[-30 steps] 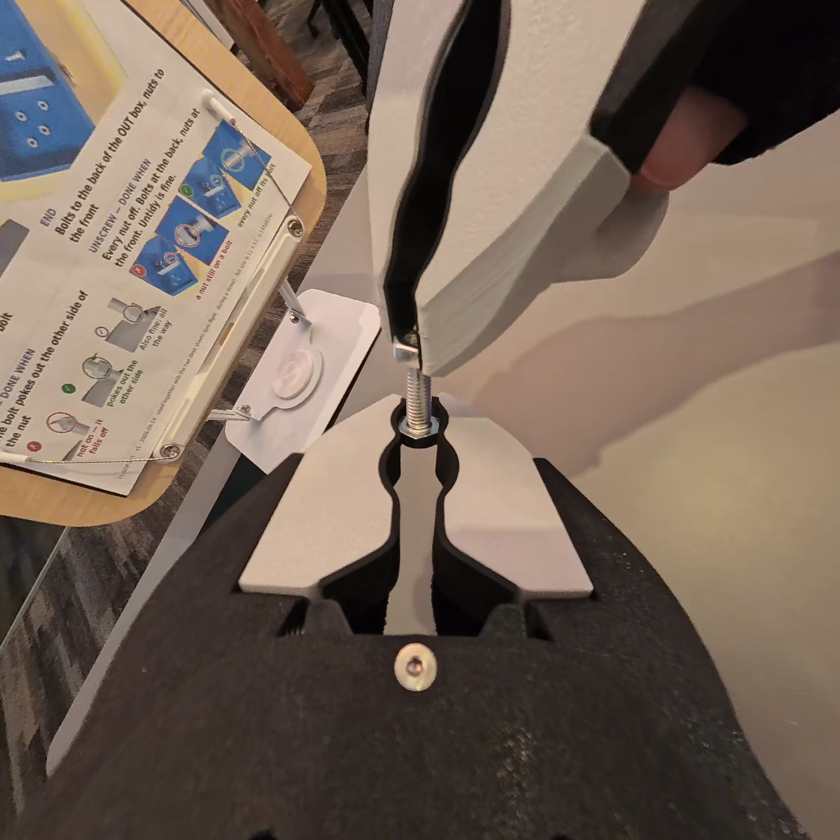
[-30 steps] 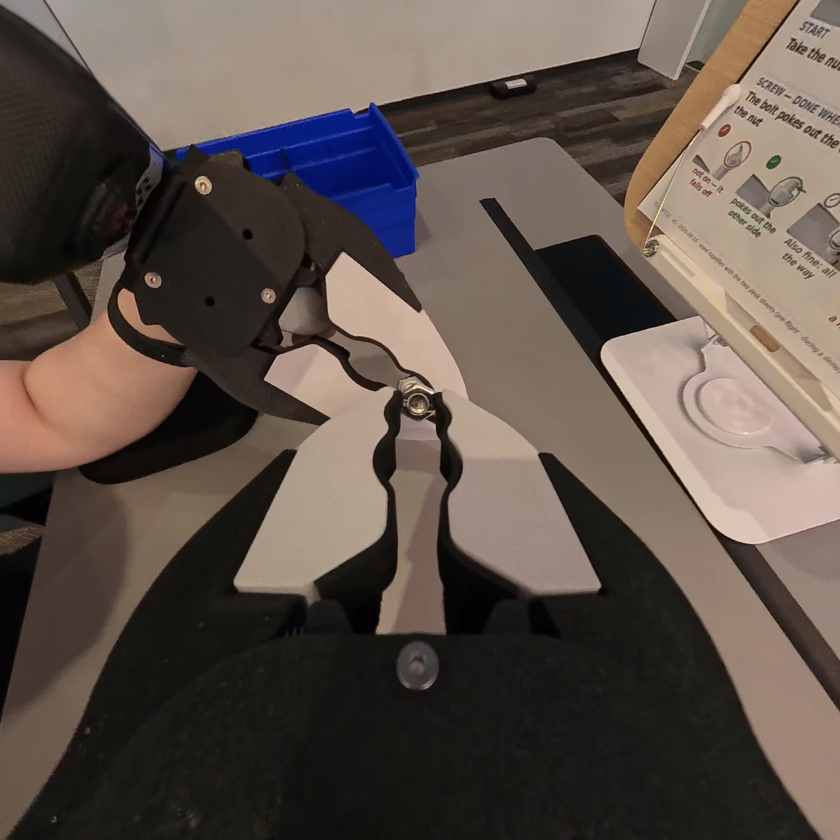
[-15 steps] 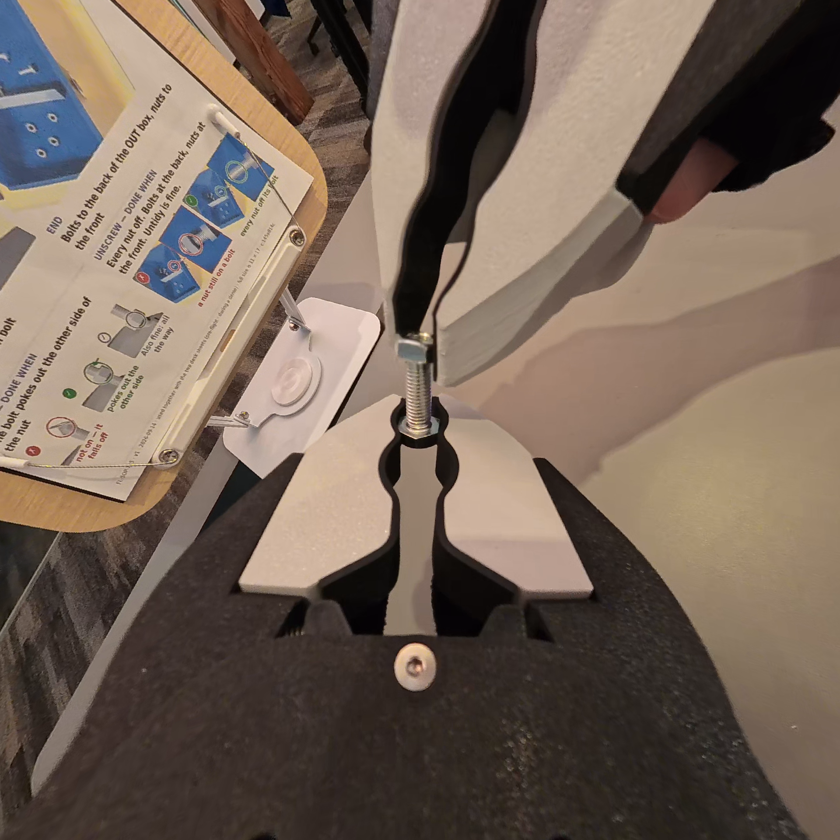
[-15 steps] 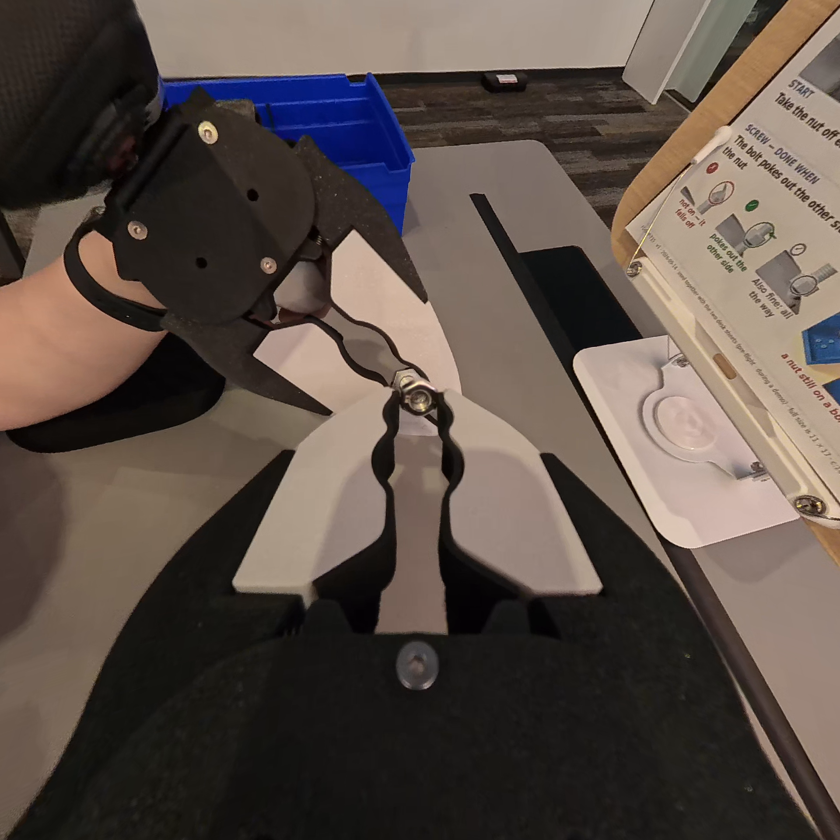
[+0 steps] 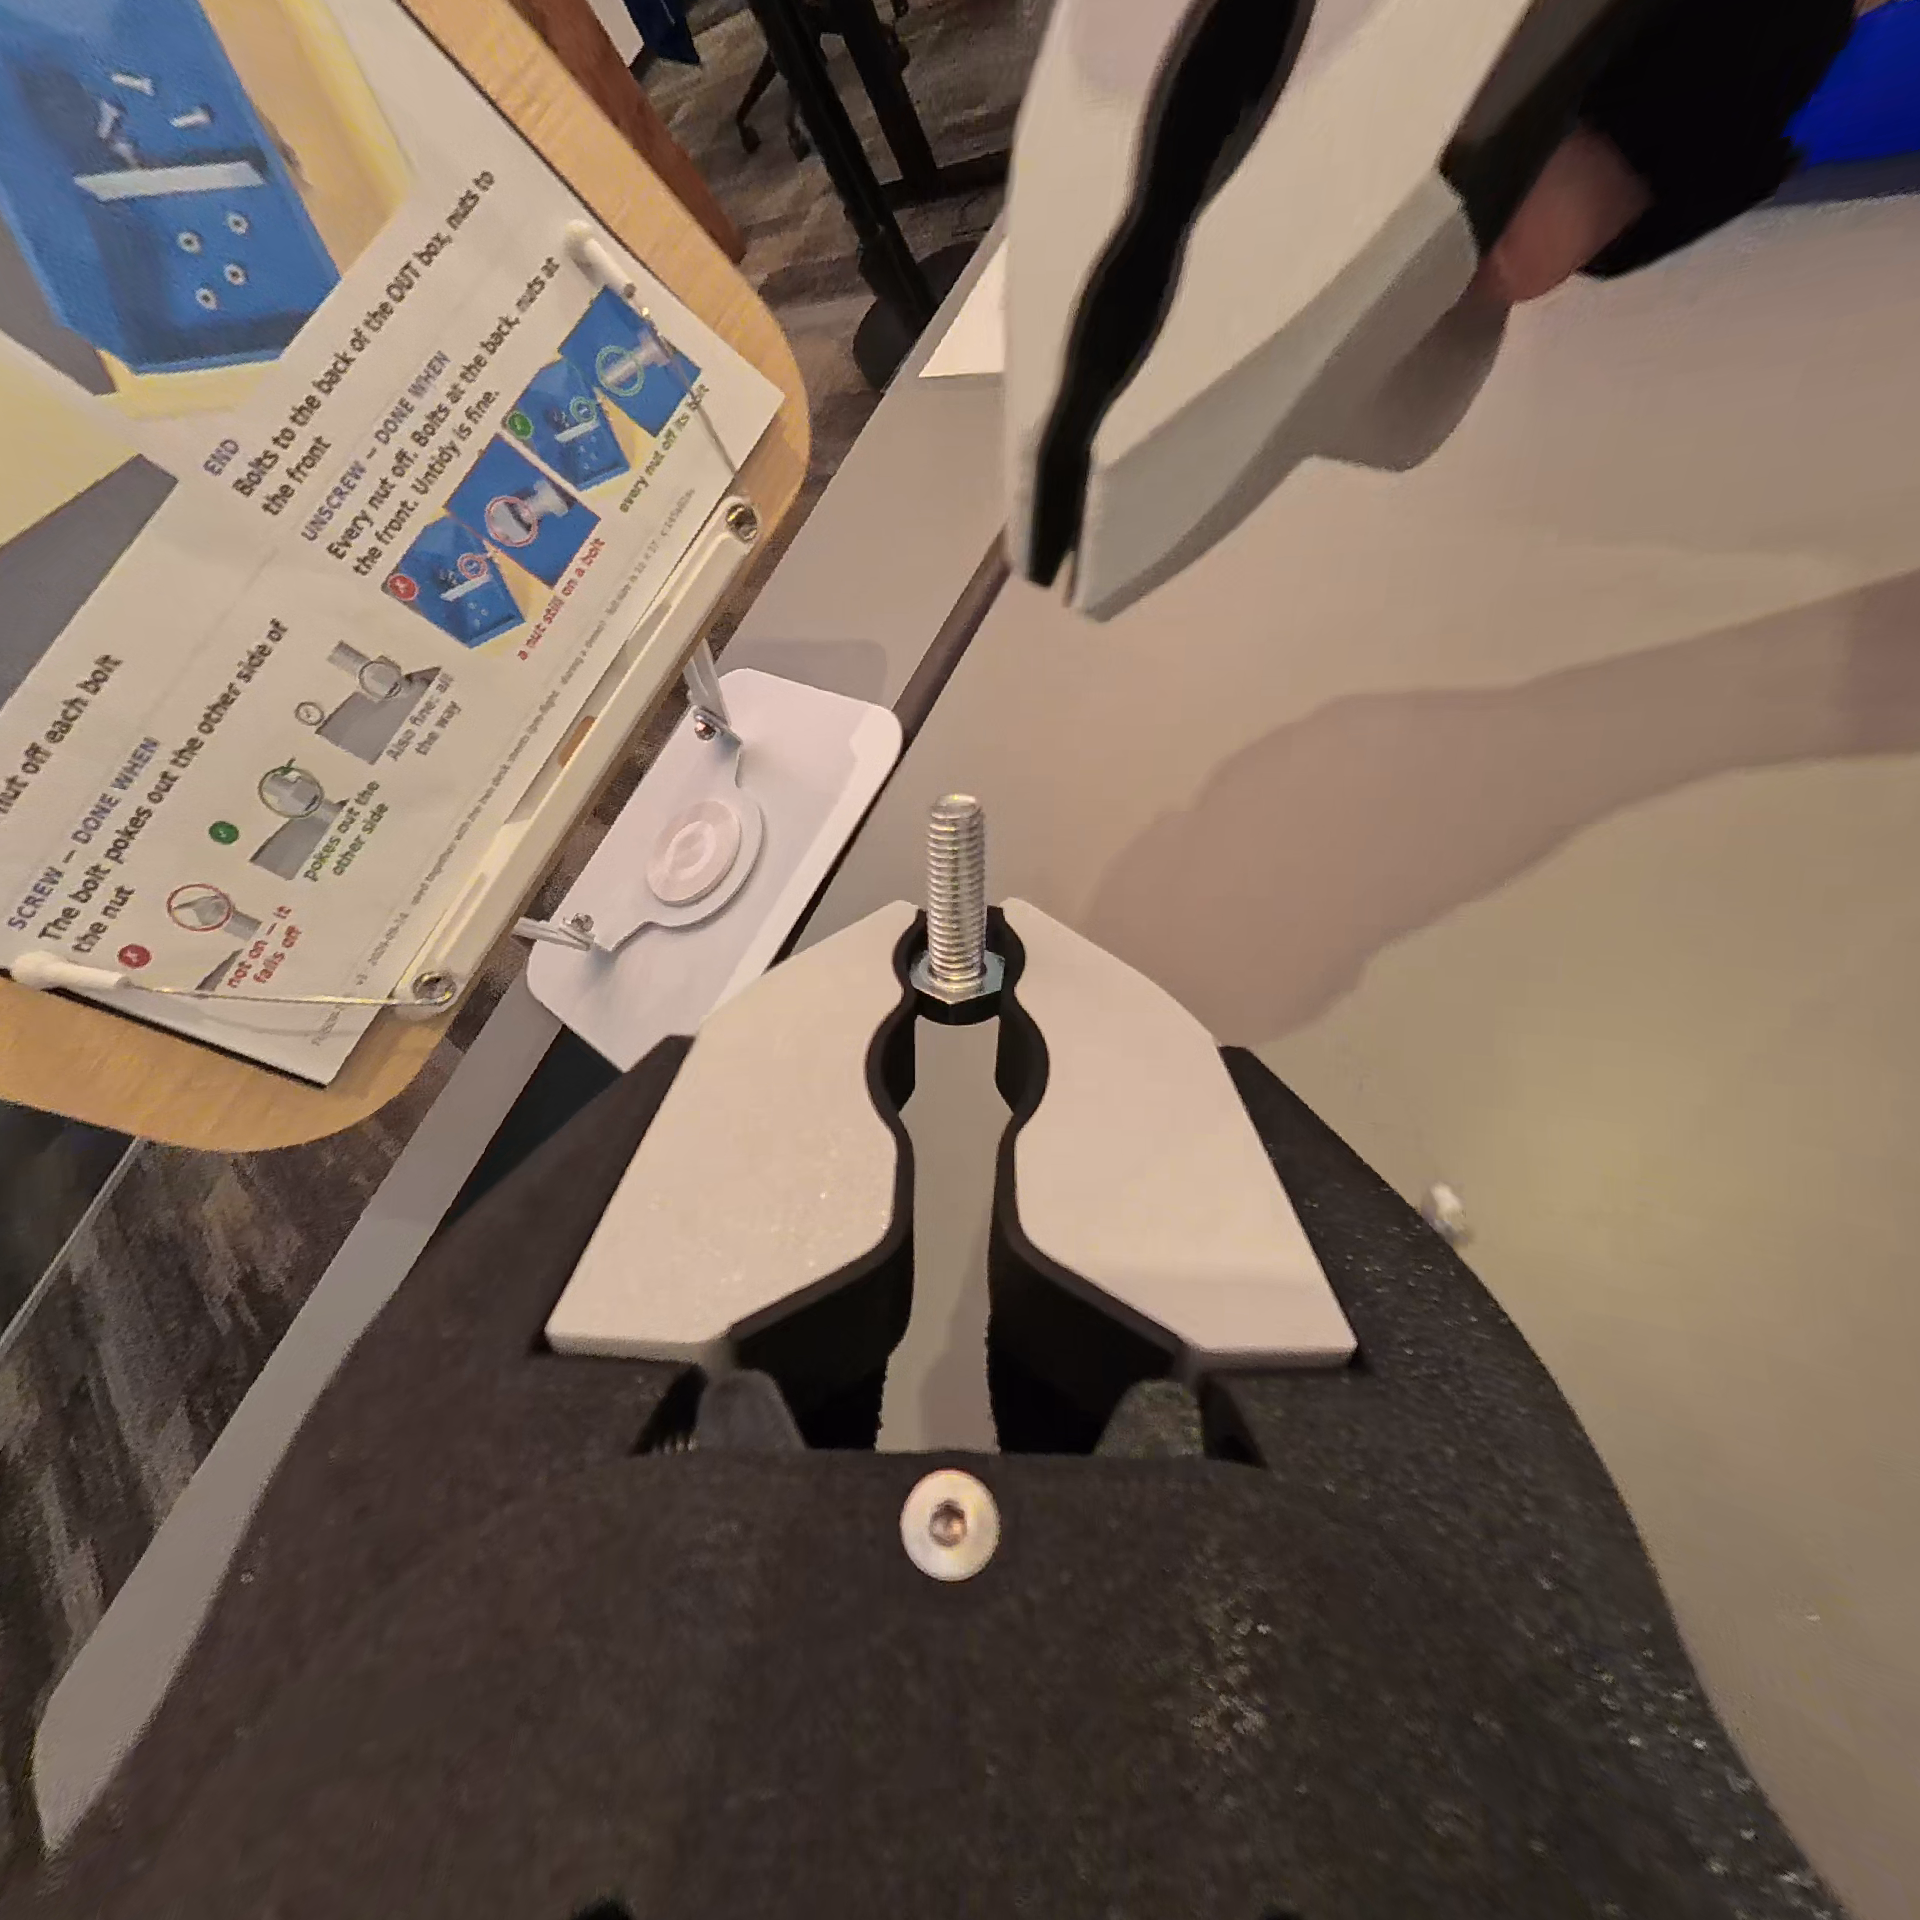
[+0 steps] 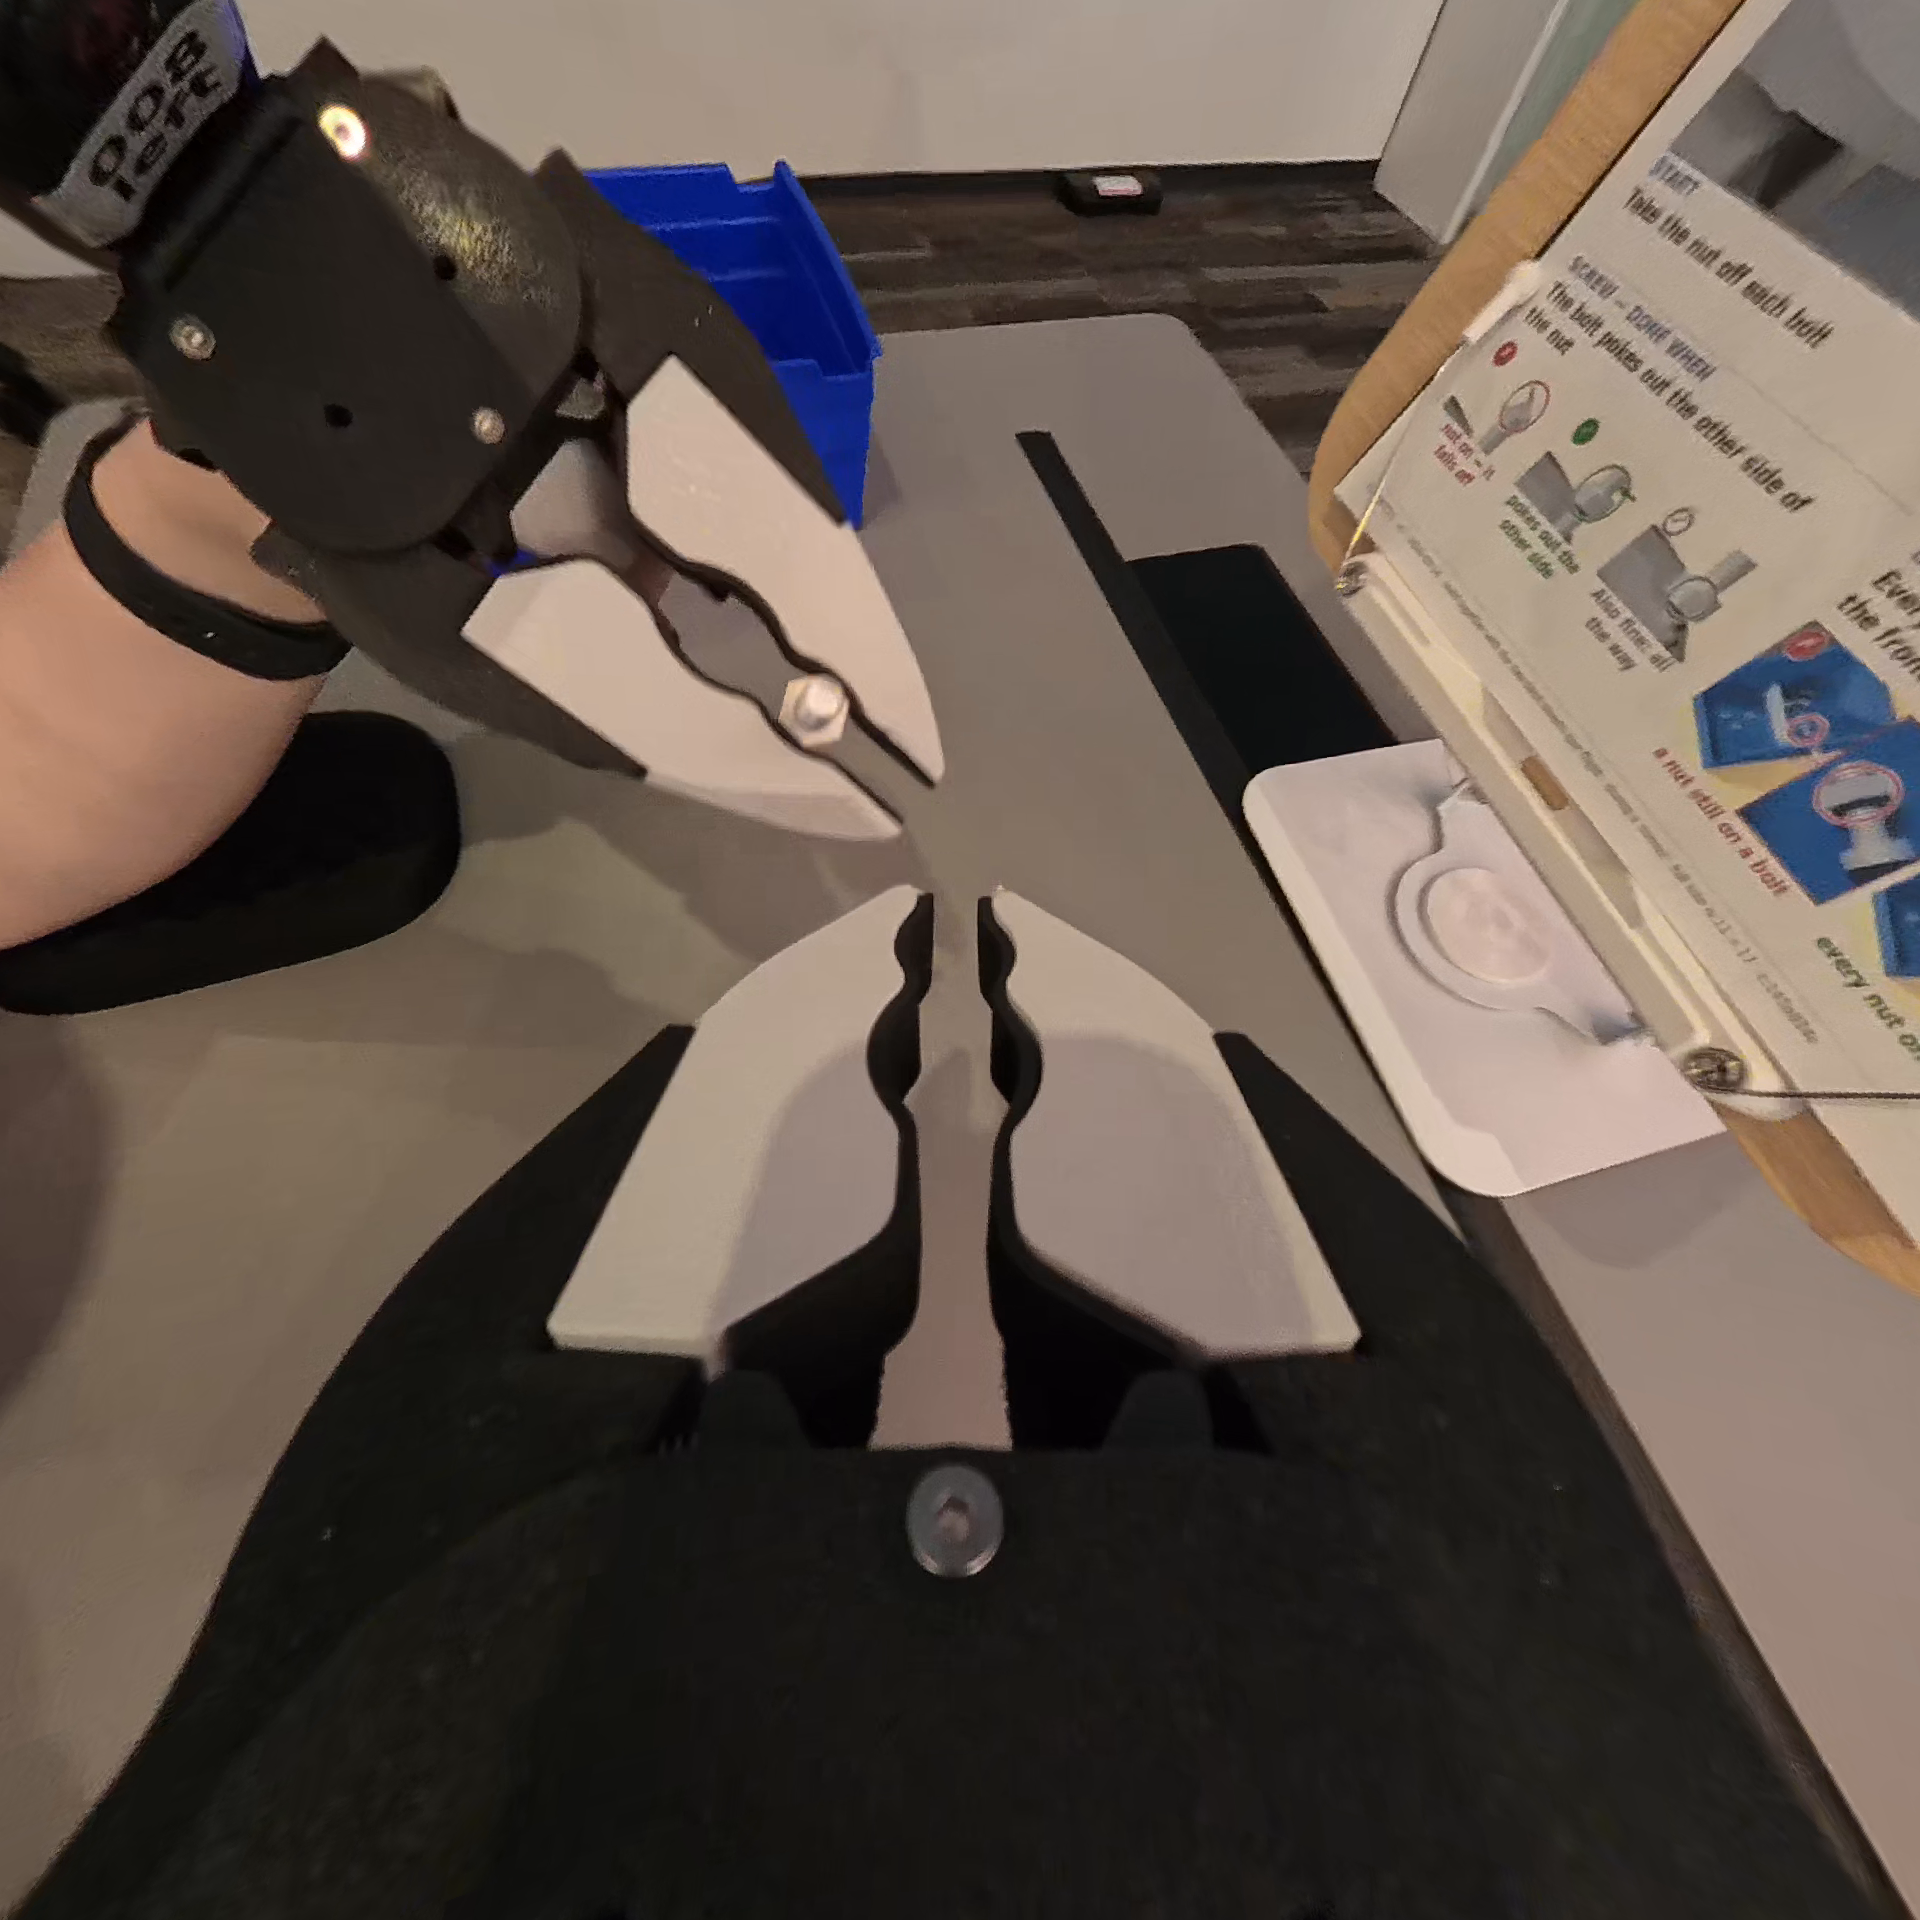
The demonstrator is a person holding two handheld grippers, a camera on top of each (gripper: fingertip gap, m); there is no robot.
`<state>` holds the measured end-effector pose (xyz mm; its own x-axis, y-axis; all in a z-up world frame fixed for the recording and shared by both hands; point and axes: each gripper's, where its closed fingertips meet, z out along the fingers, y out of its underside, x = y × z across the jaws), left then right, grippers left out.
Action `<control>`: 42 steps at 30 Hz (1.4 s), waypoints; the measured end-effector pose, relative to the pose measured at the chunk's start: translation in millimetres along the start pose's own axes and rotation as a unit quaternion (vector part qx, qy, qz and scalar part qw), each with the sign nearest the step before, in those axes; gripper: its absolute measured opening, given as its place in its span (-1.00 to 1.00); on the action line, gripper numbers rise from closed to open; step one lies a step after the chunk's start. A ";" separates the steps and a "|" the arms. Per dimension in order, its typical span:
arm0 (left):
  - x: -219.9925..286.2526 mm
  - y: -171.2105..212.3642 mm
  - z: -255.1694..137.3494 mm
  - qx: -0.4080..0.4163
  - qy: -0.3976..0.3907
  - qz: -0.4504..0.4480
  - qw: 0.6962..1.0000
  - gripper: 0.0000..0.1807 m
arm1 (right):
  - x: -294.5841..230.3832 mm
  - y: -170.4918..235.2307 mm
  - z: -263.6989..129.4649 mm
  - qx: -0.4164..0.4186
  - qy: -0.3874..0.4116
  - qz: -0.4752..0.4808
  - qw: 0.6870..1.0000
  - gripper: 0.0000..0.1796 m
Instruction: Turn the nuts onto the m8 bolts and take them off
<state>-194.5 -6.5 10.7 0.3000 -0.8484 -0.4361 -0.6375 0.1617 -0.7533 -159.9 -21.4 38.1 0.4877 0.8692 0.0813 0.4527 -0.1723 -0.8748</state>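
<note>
- The left gripper (image 5: 954, 925) is clamped on the bolt (image 5: 954, 894) by its hex head, threaded shank sticking up bare; no nut is seen on it.
- The right gripper (image 6: 958, 902) holds nothing, its fingers slightly apart, just beside the left gripper's tips.
- A small metal piece (image 5: 1446, 1210) lies on the grey table (image 6: 1049, 582), too blurred to identify.
- A blue bin (image 6: 774, 301) sits towards the table's far edge; an instruction sheet (image 6: 1704, 582) on a white stand (image 6: 1455, 966) is along its right edge.

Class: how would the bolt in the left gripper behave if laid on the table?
The bolt looks solid metal: likely stiff, dense. Its round shank may roll, though the hex head should check it.
</note>
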 end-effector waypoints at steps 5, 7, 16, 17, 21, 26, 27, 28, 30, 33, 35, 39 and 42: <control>-22.7 12.6 -10.4 -0.007 -0.031 -0.025 0.999 -0.89 | -22.4 14.9 11.5 -0.053 -0.051 -0.036 0.997 -0.93; -32.7 16.5 -15.6 -0.002 -0.044 -0.042 0.998 -0.89 | -35.4 16.3 18.2 -0.067 -0.067 -0.055 0.994 -0.93; -60.1 31.2 -28.5 0.005 -0.079 -0.094 0.992 -0.89 | -127.7 10.2 32.1 -0.093 -0.201 -0.114 0.969 -0.96; -60.5 31.6 -28.6 0.006 -0.079 -0.095 0.992 -0.89 | -139.9 10.8 32.9 -0.096 -0.223 -0.119 0.963 -0.96; -59.2 31.7 -28.3 0.004 -0.077 -0.091 0.993 -0.89 | -159.1 30.8 40.2 -0.149 -0.250 -0.152 0.945 -0.98; -58.6 32.5 -27.7 -0.001 -0.077 -0.084 0.993 -0.89 | -176.4 57.6 57.7 -0.168 -0.313 -0.208 0.911 -0.95; -59.6 33.2 -28.2 -0.001 -0.079 -0.085 0.993 -0.89 | -182.3 68.5 60.6 -0.175 -0.330 -0.238 0.897 -0.94; -61.1 34.1 -29.2 -0.002 -0.081 -0.086 0.993 -0.89 | -185.5 79.6 65.4 -0.187 -0.335 -0.267 0.884 -0.94; -65.3 36.6 -32.9 -0.002 -0.087 -0.089 0.992 -0.89 | -192.9 96.7 75.0 -0.214 -0.341 -0.299 0.865 -0.94; -73.5 40.0 -42.1 0.005 -0.097 -0.101 0.990 -0.89 | -213.1 110.2 80.1 -0.218 -0.384 -0.313 0.841 -1.00; -79.3 42.7 -49.4 0.011 -0.103 -0.111 0.988 -0.89 | -218.6 115.4 84.1 -0.215 -0.398 -0.312 0.836 -0.96; -88.8 46.4 -62.7 0.025 -0.112 -0.129 0.985 -0.89 | -213.9 127.0 88.5 -0.222 -0.392 -0.340 0.826 -0.87; -90.6 45.4 -68.1 0.037 -0.109 -0.138 0.984 -0.89 | -211.7 136.7 91.7 -0.233 -0.381 -0.376 0.812 -0.81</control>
<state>-298.9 43.5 49.5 0.6042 -0.7384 -0.2995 -0.4596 -0.0159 -0.8880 -269.7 -186.4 -142.5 -0.5807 0.8134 0.0334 0.7284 0.5374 -0.4251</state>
